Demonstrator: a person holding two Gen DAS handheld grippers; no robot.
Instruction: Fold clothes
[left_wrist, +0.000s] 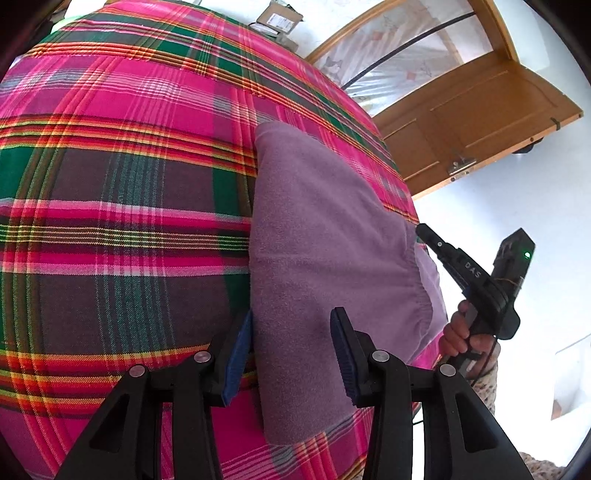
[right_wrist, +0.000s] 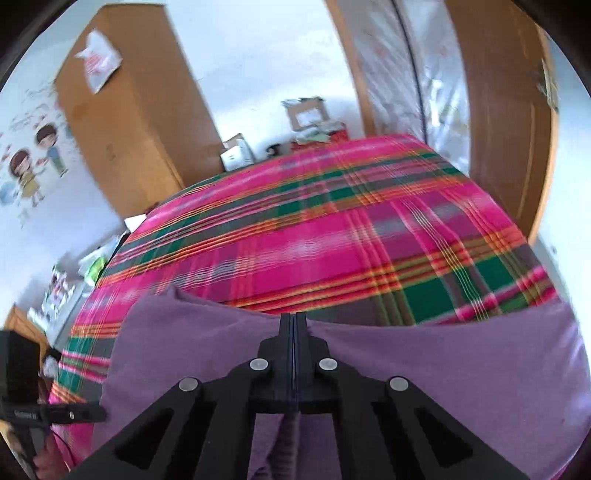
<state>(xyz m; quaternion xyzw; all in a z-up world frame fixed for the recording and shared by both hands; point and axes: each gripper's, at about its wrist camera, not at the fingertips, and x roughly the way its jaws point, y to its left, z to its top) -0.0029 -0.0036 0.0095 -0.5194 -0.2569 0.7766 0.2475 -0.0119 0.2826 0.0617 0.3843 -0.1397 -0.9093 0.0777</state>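
On the plaid bedspread (left_wrist: 110, 192), near its right-hand edge as the left wrist camera shows it, the purple garment (left_wrist: 317, 236) is lying already doubled into a long narrow panel, and you are working at the end nearest you. You are keeping your left gripper (left_wrist: 291, 354) about half open, its blue pads (left_wrist: 236, 362) straddling the near end of the cloth without pinching it; holding it that way is probably letting you steady the fold or wait for a corner grab. Your right gripper (right_wrist: 293, 325) is standing fully closed, jaws pressed together over the garment (right_wrist: 443, 369), and a strand of purple fabric is showing beneath its body, but you cannot tell from either view whether the tips are actually pinching cloth. From the left camera it is reaching in at the elastic waistband side (left_wrist: 424, 295), with your hand (left_wrist: 461, 332) wrapped round its handle, likely so that edge can be lifted across. As for containers, cardboard boxes (right_wrist: 306, 110) are sitting on the floor beyond the bed, flaps open, their contents too blurred to name, and a tall wooden wardrobe (right_wrist: 125, 122) is standing closed.
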